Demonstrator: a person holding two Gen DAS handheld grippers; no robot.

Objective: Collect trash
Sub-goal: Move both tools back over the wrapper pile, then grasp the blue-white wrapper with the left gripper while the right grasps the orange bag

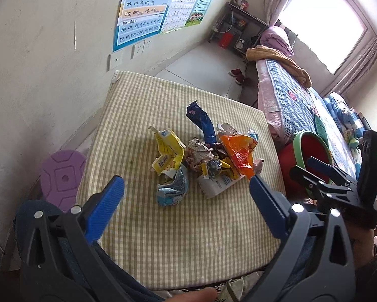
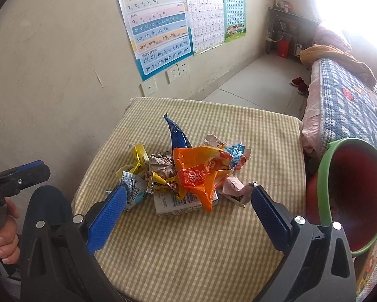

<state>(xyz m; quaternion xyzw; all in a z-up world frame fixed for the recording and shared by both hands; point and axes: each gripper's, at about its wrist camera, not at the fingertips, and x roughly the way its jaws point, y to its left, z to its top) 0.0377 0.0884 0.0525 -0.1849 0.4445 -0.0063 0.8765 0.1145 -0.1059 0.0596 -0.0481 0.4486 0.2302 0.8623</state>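
- Left gripper (image 1: 187, 185) and right gripper (image 2: 188, 193), blue-padded, both gape wide, holding nothing.
- Heap of crumpled wrappers and cartons (image 2: 185, 171) sits mid beige checked cushion (image 2: 188, 246).
- Green-rimmed red plastic bin (image 2: 349, 188) stands right, beside cushion.

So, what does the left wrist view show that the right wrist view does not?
Only the left wrist view shows the purple stool beside the table and the right gripper, jaws open. Only the right wrist view shows the left gripper in a hand and the pink wrapper. Both show the checked table, the orange bag, the blue wrapper and the red bin.
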